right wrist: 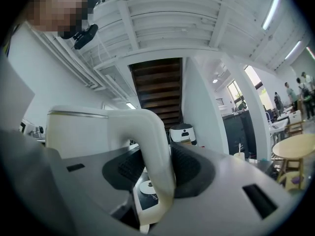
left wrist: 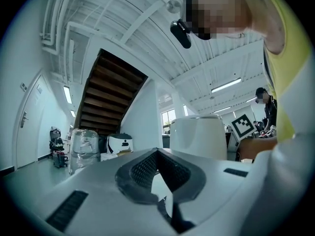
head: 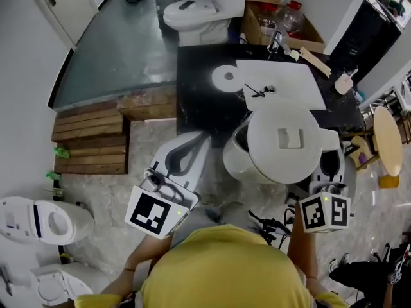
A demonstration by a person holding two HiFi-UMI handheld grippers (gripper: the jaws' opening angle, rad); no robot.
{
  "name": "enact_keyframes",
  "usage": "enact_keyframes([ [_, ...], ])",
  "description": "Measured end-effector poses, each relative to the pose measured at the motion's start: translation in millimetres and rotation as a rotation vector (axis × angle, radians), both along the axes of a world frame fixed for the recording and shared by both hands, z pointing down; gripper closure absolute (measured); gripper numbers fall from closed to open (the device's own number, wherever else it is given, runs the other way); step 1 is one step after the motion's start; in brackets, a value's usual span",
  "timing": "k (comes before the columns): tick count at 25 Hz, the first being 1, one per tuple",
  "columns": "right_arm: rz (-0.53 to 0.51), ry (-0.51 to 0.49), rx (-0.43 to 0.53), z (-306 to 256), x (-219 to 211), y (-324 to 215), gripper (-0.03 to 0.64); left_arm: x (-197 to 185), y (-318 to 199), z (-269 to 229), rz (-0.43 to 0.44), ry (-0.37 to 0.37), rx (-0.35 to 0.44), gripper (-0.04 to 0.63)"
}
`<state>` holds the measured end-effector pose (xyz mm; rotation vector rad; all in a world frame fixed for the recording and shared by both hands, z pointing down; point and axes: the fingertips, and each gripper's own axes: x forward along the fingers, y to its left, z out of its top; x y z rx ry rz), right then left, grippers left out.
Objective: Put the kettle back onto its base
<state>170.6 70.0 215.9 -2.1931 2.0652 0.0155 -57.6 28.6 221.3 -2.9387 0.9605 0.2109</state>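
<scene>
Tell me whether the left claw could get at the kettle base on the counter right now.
Probably yes. The left claw is open and empty, the base lies bare on the black counter ahead, and the kettle hangs off to its right.

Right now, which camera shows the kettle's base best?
Head view: the round white base lies whole on the black counter. The right gripper view shows a sliver behind the kettle handle; the left gripper view shows none.
</scene>
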Motion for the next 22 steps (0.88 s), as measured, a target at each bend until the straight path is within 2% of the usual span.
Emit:
enact_keyframes([
  [12, 0.013, 0.001, -0.005, 0.9, -0.4, -35.6, 0.454, -2.4, -31.6, 8.3, 0.018, 0.004, -0.025, 0.594],
  [22, -0.012, -0.006, -0.002, 2.5, 15.6, -86.8, 0.454, 14.2, -74.5, 10.0, 0.006, 0.000, -0.024, 0.594],
])
